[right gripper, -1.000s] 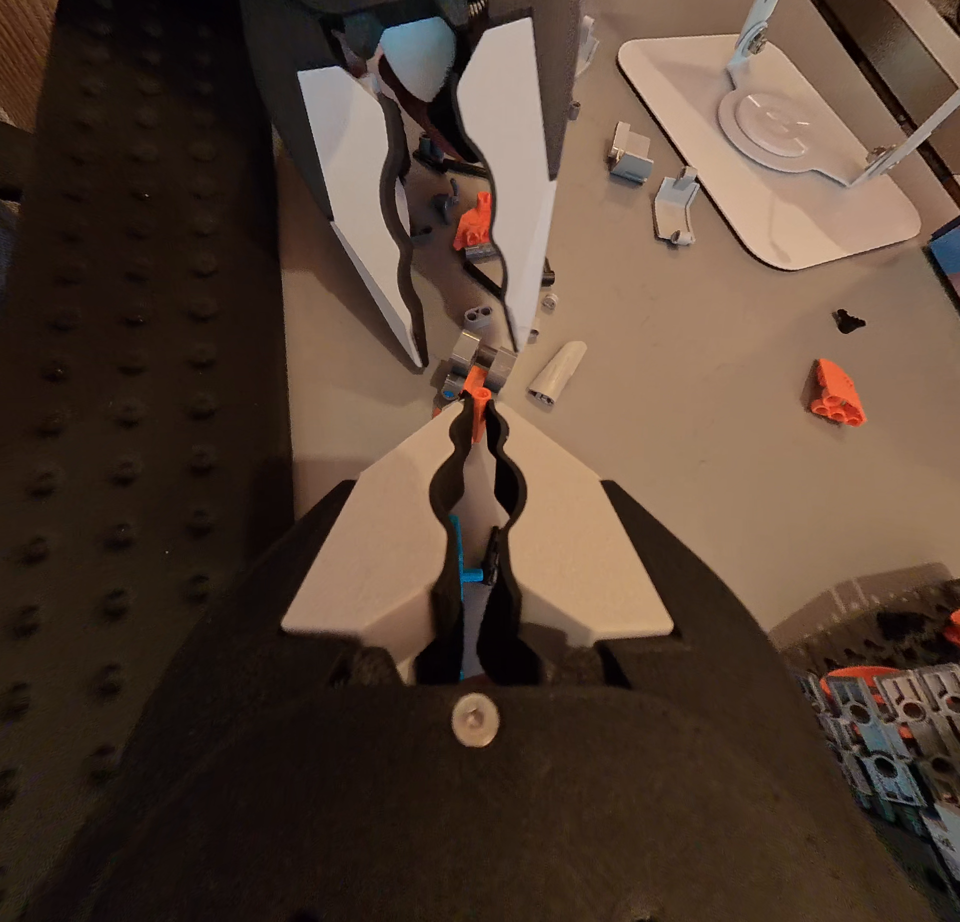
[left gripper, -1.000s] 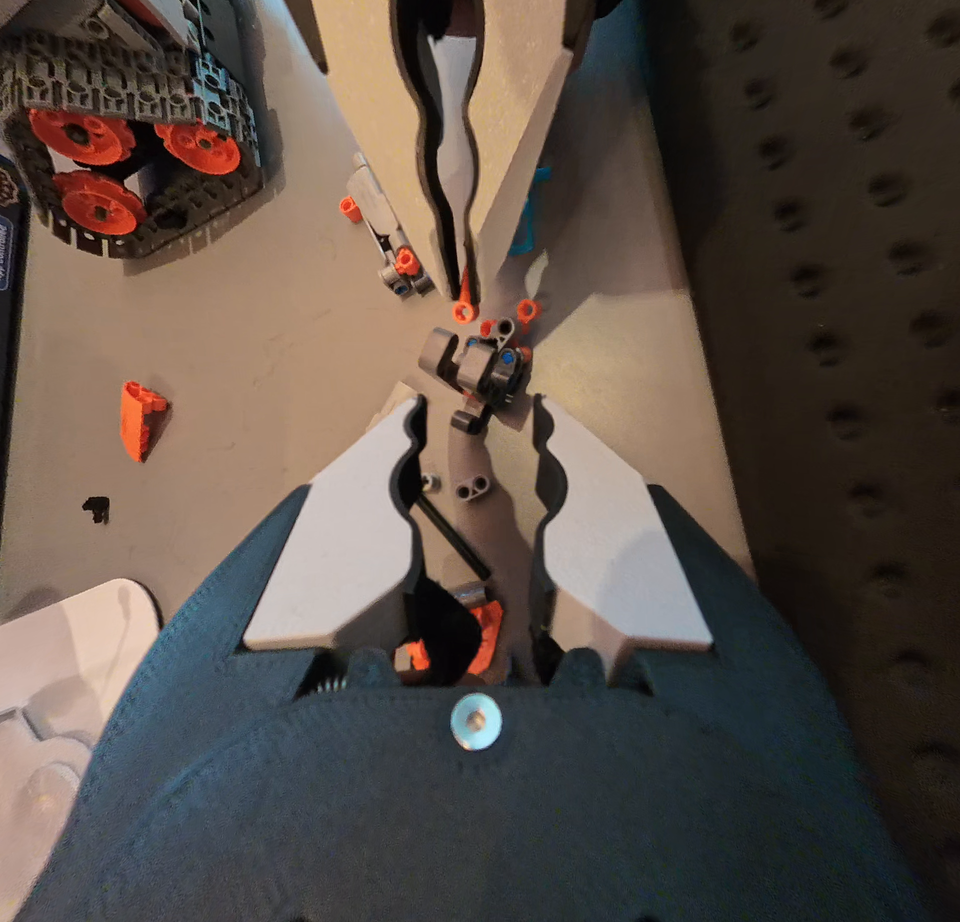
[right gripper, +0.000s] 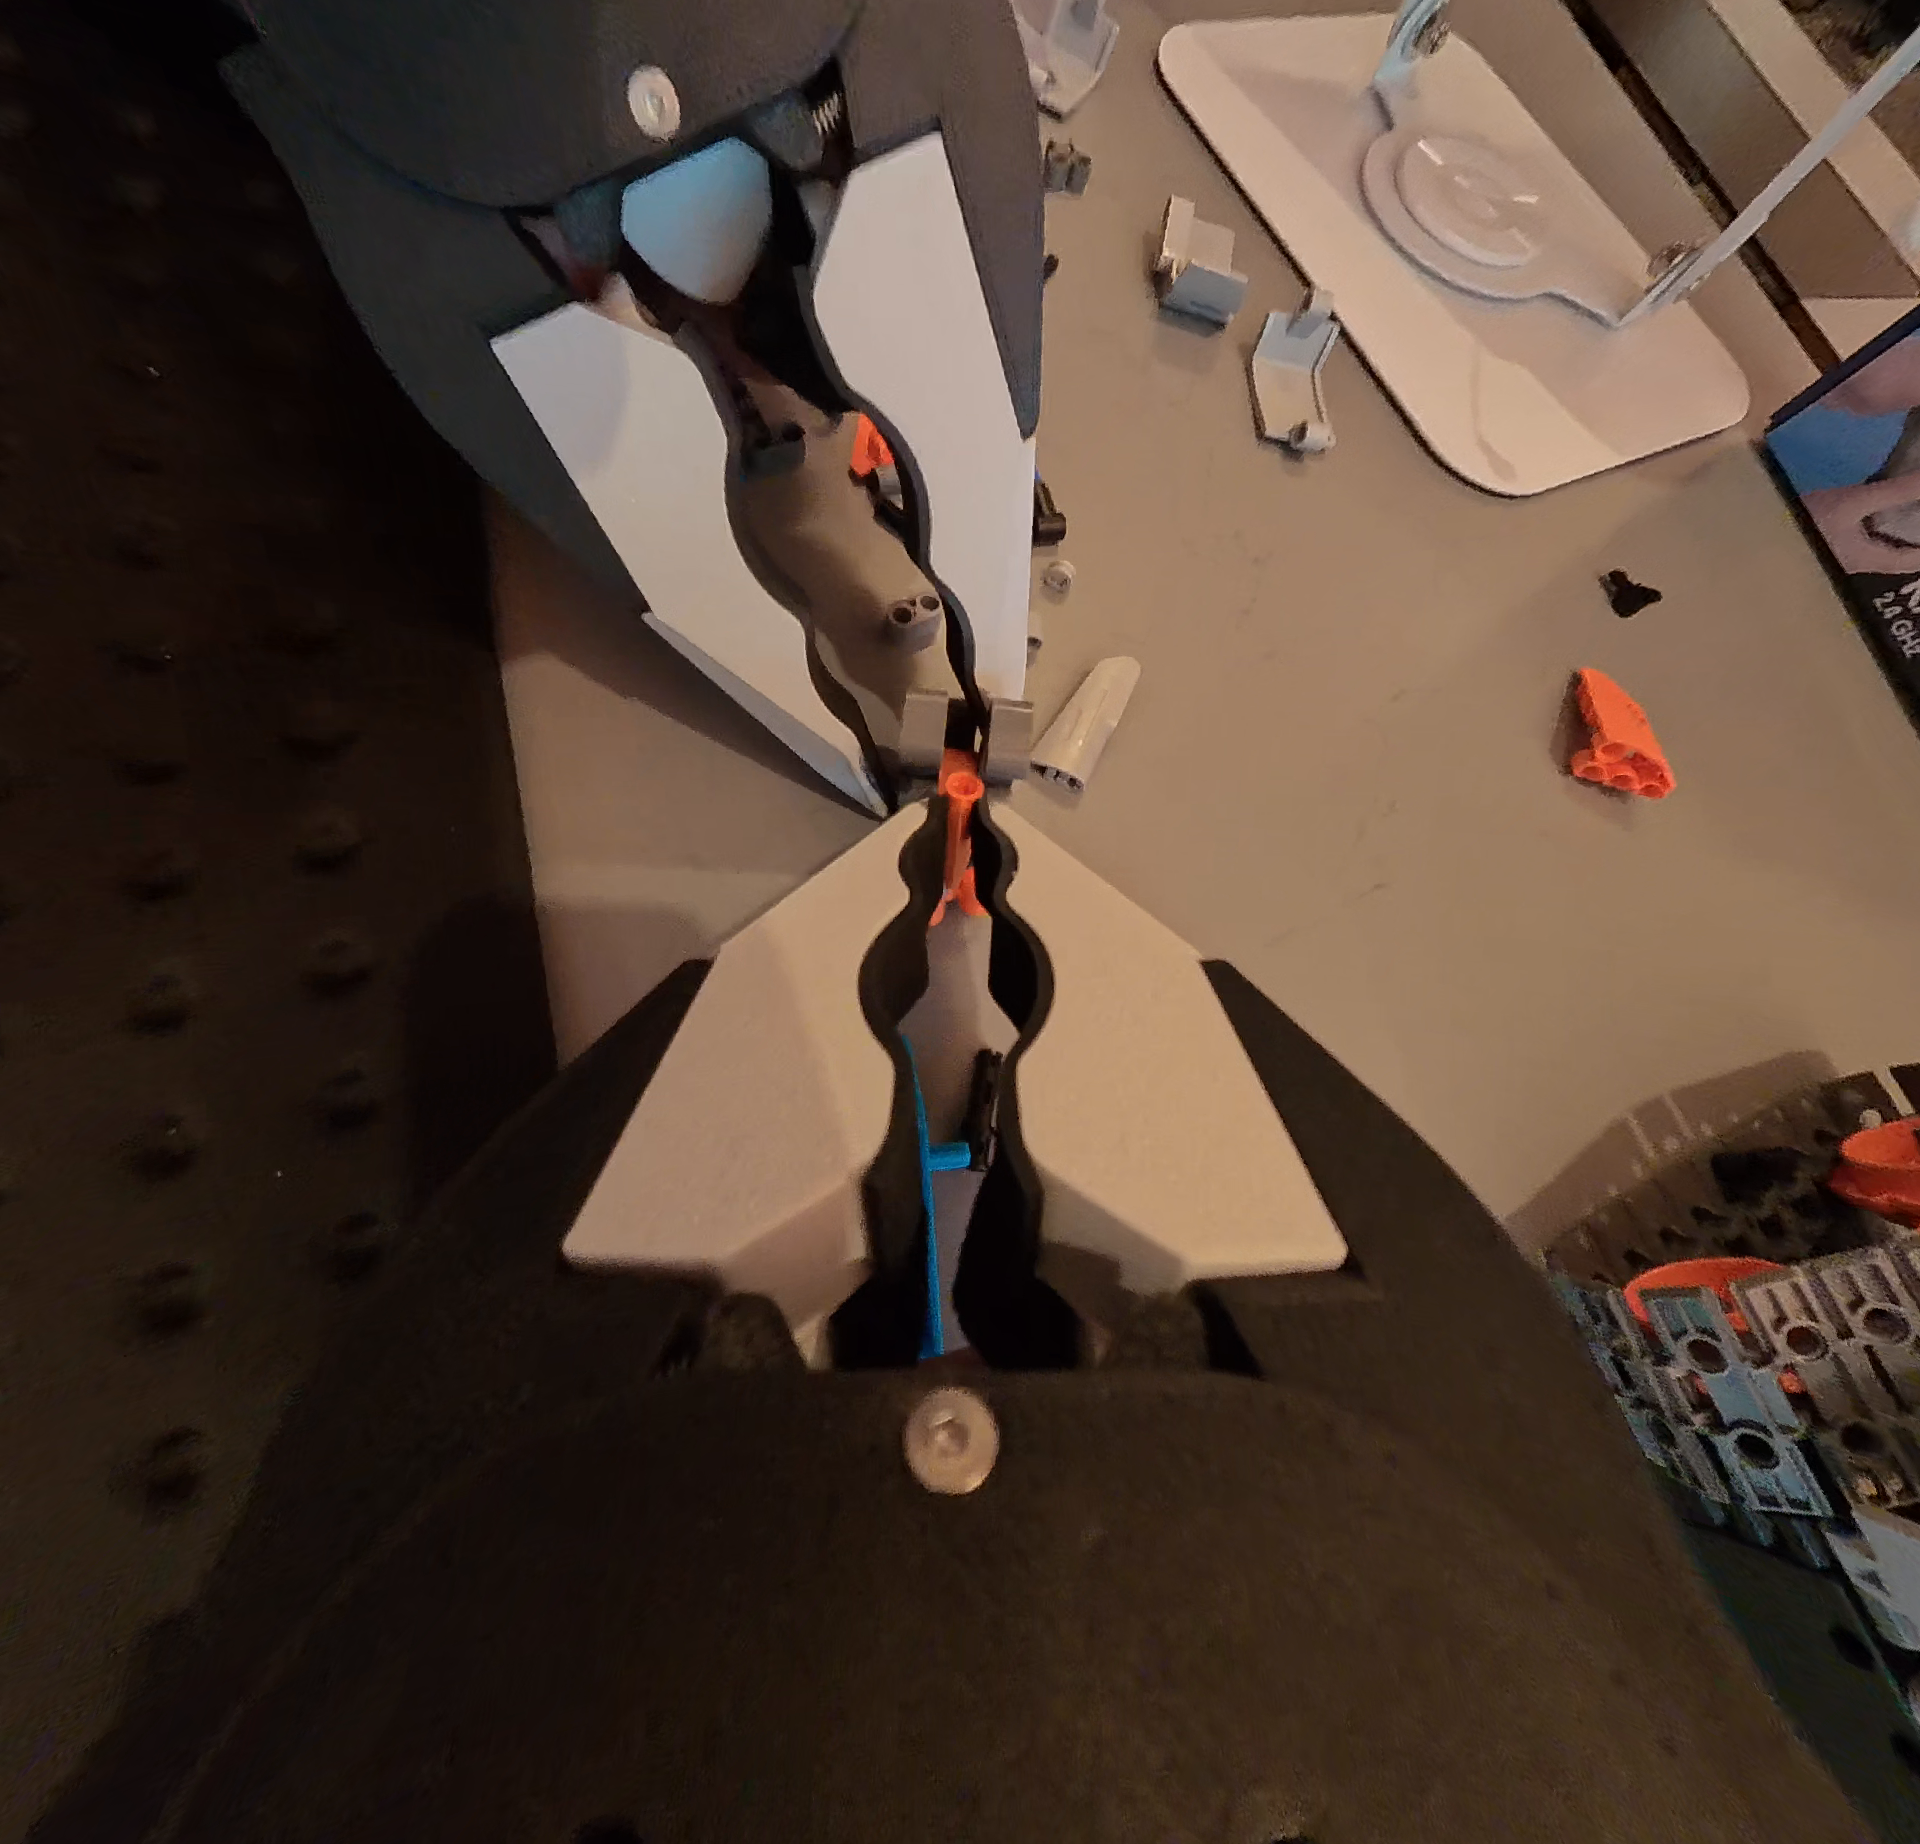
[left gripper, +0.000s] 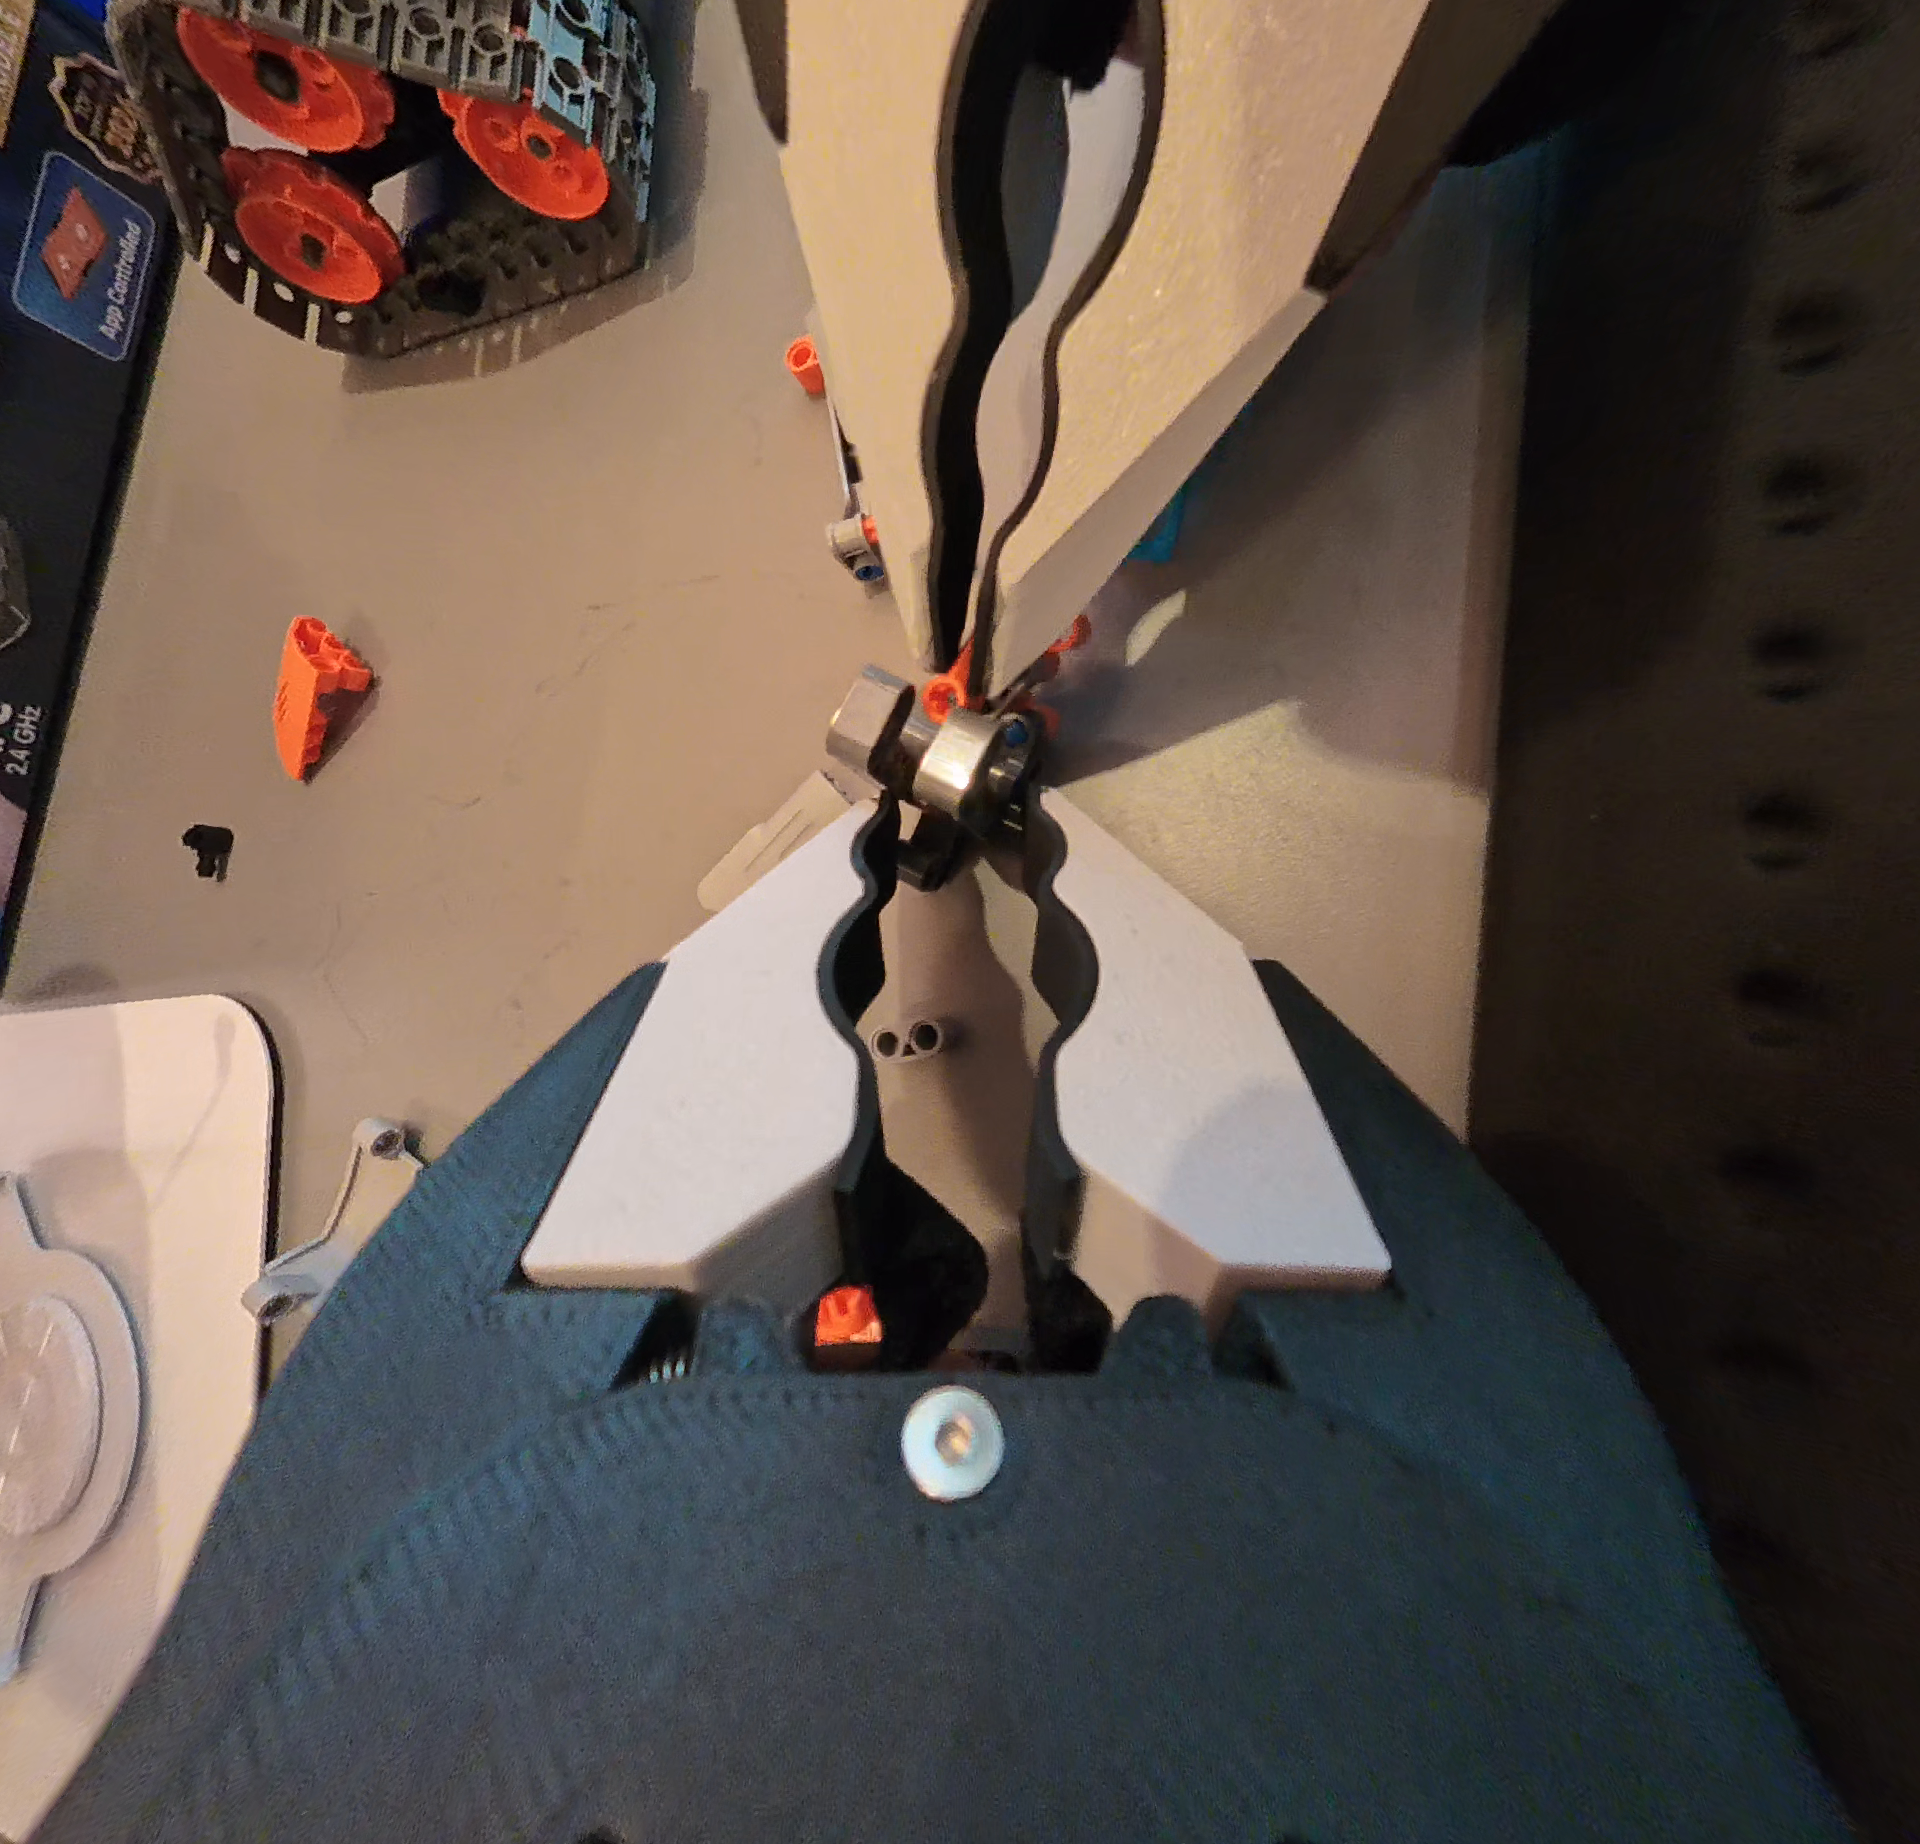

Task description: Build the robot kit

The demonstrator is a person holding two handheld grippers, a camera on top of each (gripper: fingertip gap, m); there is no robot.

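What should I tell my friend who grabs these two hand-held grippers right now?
Left hand-held gripper: shut on the grey connector.
Right hand-held gripper: shut on the orange pin, whose tip meets the connector. Whether the pin is pushed in cannot be told.
Loose on the table: an orange wedge and a white tube. The tracked model sits farther off.
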